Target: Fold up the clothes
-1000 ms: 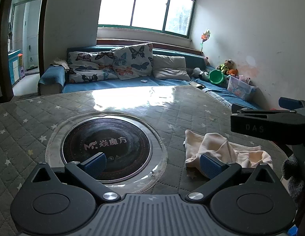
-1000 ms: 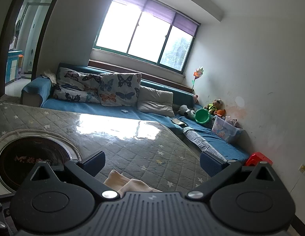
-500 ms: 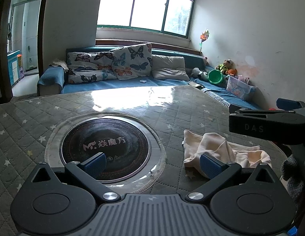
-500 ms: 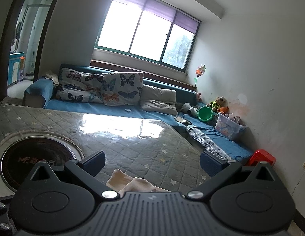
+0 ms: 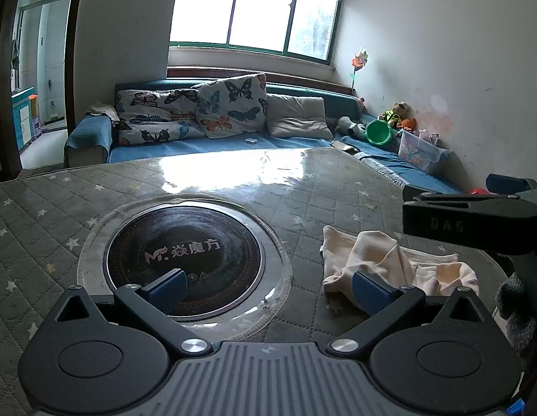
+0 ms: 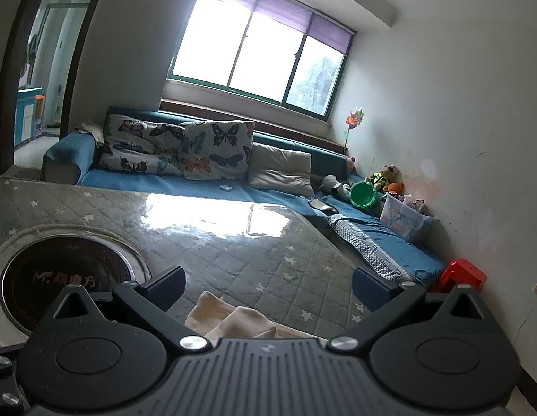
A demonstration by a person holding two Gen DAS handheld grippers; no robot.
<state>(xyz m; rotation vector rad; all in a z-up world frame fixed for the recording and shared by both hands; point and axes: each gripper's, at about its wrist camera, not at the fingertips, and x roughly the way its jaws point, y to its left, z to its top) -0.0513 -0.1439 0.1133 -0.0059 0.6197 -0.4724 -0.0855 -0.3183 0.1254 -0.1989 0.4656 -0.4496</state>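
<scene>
Cream garment (image 5: 389,263) lies crumpled in a loose heap on the quilted worktop (image 5: 337,194), right of the round inset burner (image 5: 185,256) and apart from its rim. Not folded: bunched ridges, edges turned under, no flat panel showing.

Left tongs (image 5: 268,286): jaws spread wide, nothing between them, held above the worktop's near edge; the right-hand pad overlaps the garment's near edge in view, contact not resolvable. Right tongs (image 6: 268,286): jaws also spread wide, empty, held over the garment, of which only a far corner (image 6: 230,315) shows past the body.

Change over the last second: small. Left view nearly static, garment's shape and place the same. Right view has tilted slightly up and rightward; more of the red stool (image 6: 462,274) shows, garment corner sits in much the same spot.

Reading: neither tool has taken hold of cloth in this interval, so the heap is unaltered. Garment would need spreading flat before any fold could hold
</scene>
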